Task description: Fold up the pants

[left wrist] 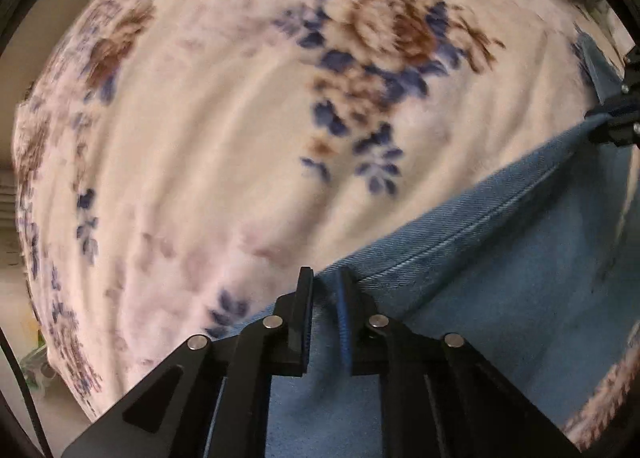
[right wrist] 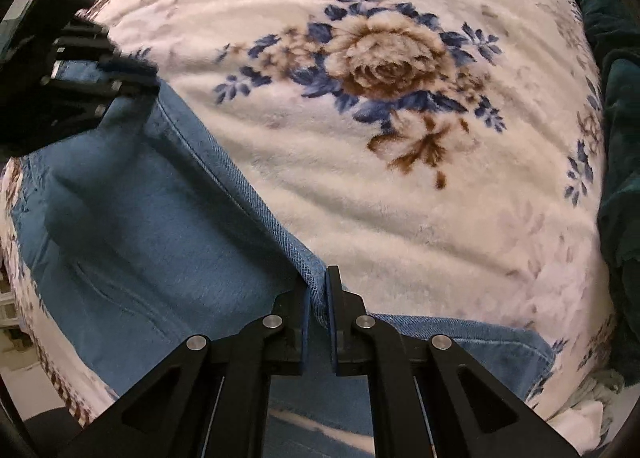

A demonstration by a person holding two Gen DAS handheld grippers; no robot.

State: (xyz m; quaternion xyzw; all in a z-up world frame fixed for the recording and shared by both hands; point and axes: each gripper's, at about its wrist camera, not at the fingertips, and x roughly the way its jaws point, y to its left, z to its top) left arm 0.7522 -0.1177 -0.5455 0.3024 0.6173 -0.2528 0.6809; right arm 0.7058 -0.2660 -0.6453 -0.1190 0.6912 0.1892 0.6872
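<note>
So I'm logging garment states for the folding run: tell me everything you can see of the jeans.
The jeans are light blue denim with a stitched seam along the lifted edge and curved stitching lower down, perhaps a pocket. They lie on the floral fleece blanket, one layer raised. The right tongs pinch the seamed edge near one end; the left tongs pinch it further along, so the edge stretches between them.

Blue denim pants (right wrist: pixel 160 217) lie spread over the floral blanket (right wrist: pixel 400 197), their stitched edge lifted taut above its rose print.
</note>
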